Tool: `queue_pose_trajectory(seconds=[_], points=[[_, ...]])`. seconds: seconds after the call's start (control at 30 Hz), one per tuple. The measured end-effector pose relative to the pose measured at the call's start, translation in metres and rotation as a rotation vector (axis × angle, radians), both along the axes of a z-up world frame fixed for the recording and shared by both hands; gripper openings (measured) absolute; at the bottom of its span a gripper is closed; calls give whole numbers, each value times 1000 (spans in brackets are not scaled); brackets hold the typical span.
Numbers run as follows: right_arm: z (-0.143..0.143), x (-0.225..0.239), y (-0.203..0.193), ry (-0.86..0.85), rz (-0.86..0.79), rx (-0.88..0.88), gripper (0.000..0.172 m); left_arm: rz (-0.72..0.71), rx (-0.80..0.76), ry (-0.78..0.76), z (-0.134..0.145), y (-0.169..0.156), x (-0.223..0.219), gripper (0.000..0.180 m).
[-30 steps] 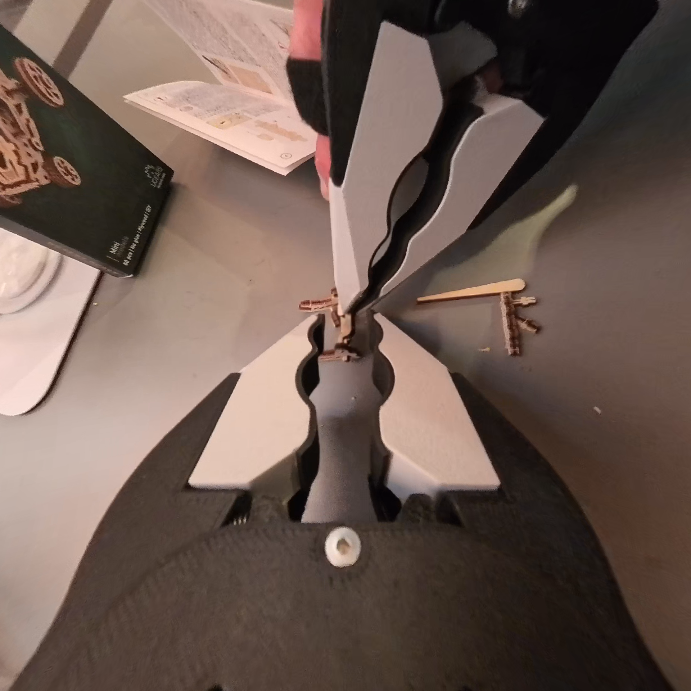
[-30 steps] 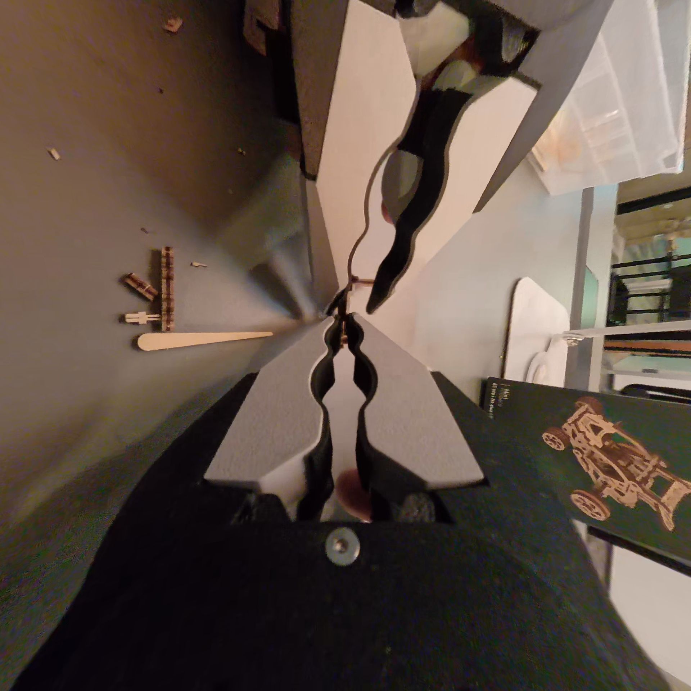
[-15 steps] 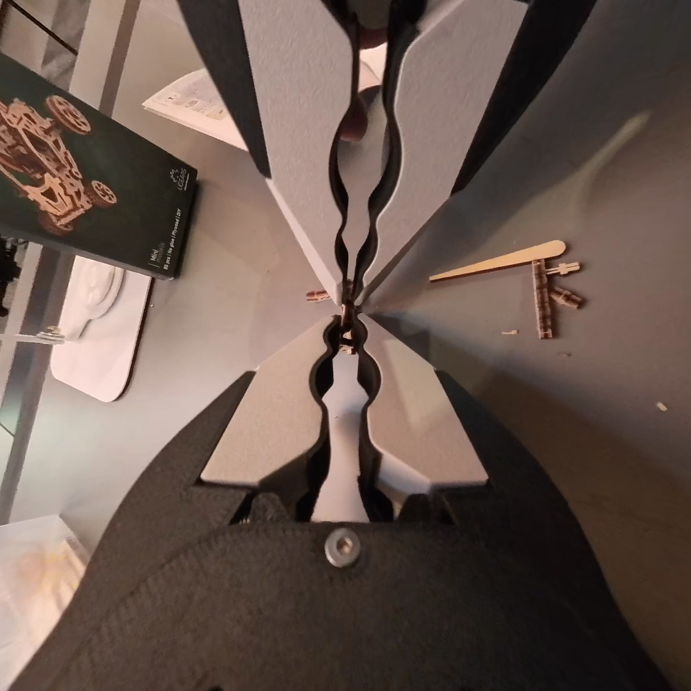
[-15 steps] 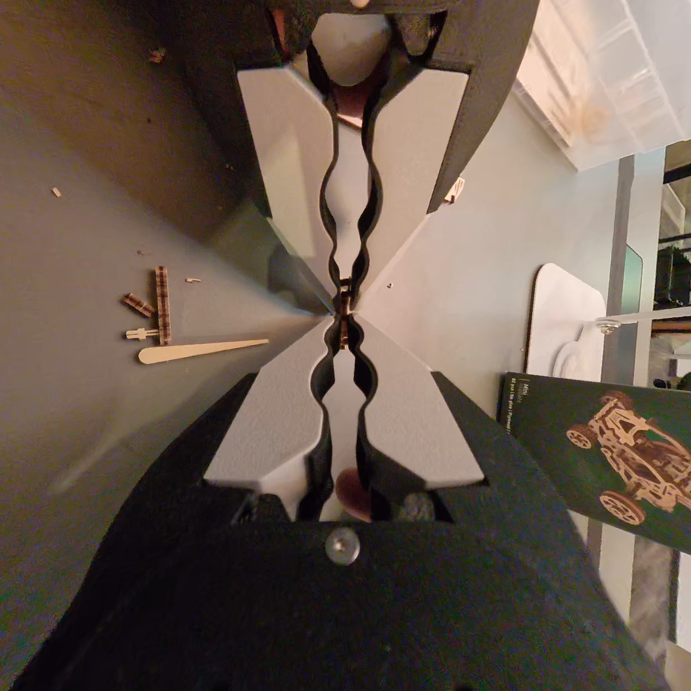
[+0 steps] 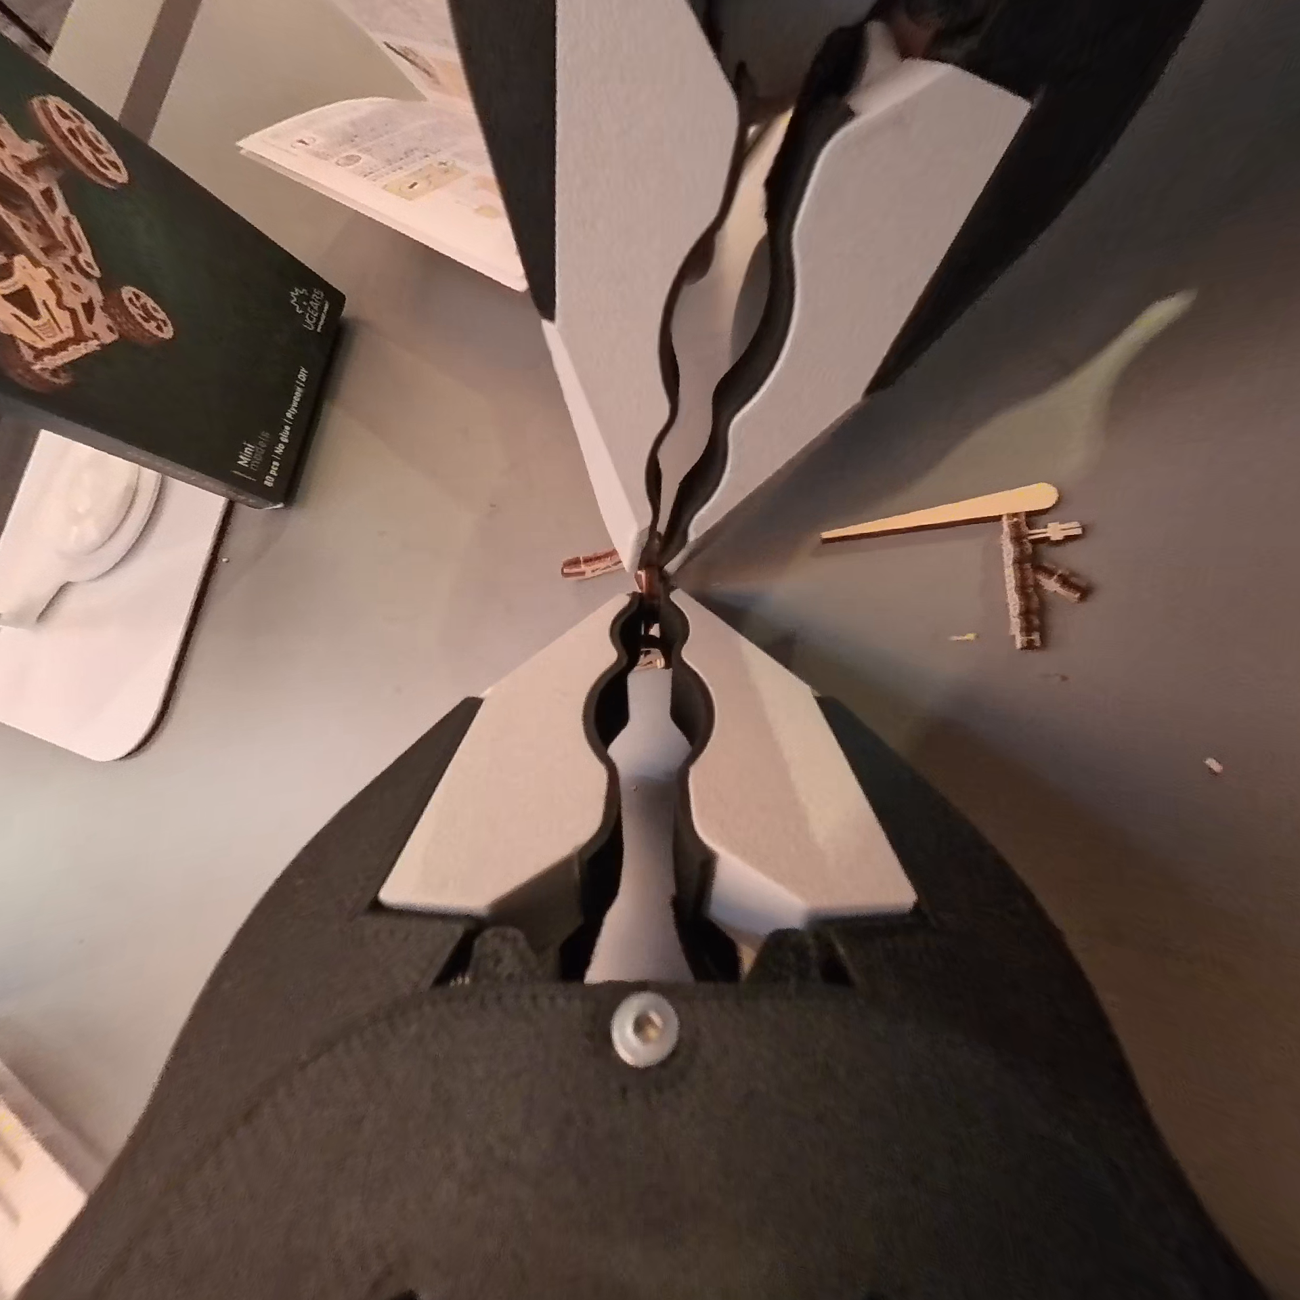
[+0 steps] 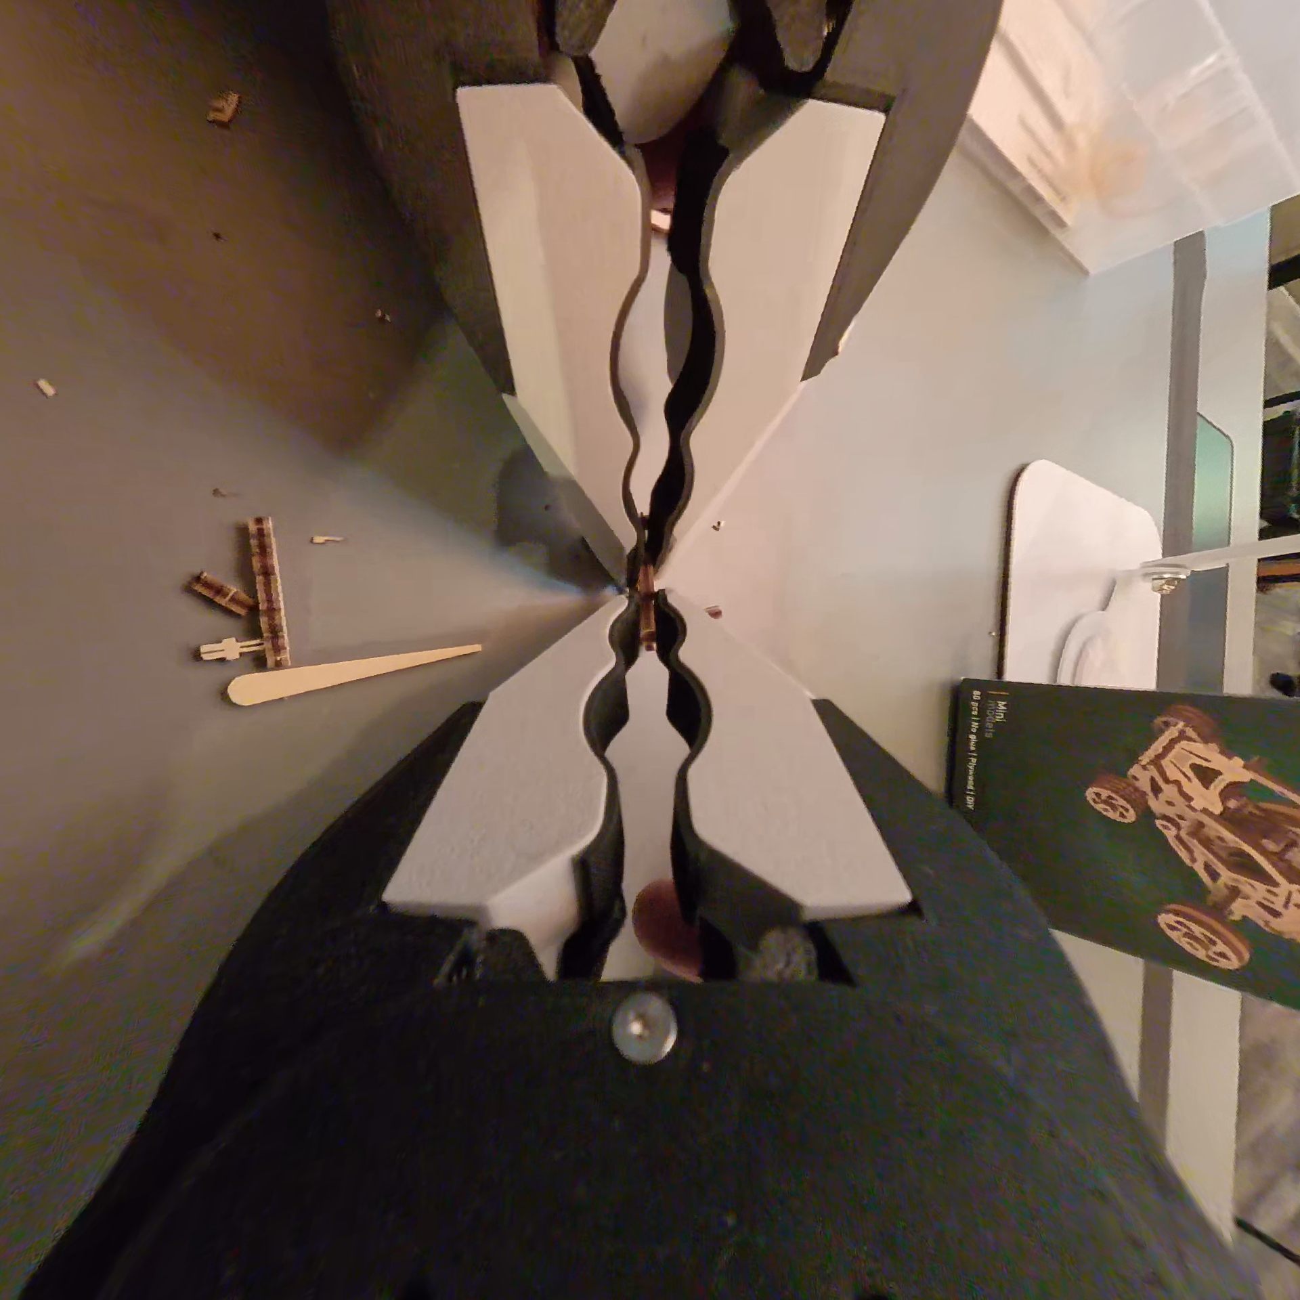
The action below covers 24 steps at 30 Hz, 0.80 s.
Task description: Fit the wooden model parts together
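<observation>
**Two tools tip to tip on one small joint**

Two tools meet at frame centre above the bench [image 5: 422, 703]. The left tool [image 5: 651, 619] is nearly closed on a small wooden part [image 5: 653, 651]; the right tool [image 6: 644, 619] pinches a thin wooden piece [image 6: 645, 619] edge-on. The parts touch at the tips, so the step looks like pressing one into the other; next comes a straight, aligned push without twisting. Spare parts [image 5: 1034, 577] and a stick [image 5: 942, 517] lie at right, a box [image 5: 162, 295] at upper left. Compared with half a second ago, the right tool leans rather than facing squarely, and the booklet [image 5: 394, 169] shows more.
</observation>
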State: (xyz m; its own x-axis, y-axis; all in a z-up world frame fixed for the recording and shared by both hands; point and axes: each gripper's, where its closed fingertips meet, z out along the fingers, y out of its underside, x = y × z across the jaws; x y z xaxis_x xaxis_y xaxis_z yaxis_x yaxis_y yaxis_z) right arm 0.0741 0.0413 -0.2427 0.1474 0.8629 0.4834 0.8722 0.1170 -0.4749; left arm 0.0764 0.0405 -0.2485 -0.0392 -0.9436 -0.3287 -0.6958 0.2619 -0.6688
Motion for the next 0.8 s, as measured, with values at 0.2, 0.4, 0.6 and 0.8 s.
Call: queue_pose_trajectory(seconds=[0.2,0.4,0.6,0.8], points=[[2,-2,0,31,-18,-88,2,37,195,-26,10,6,-1,19],[2,-2,0,30,-36,-176,1,79,337,-8,8,5,-2,7],[6,-4,2,49,-49,-180,2,94,273,-4,8,7,-4,2],[7,-5,1,70,-33,-136,7,59,137,-5,5,2,-5,2]])
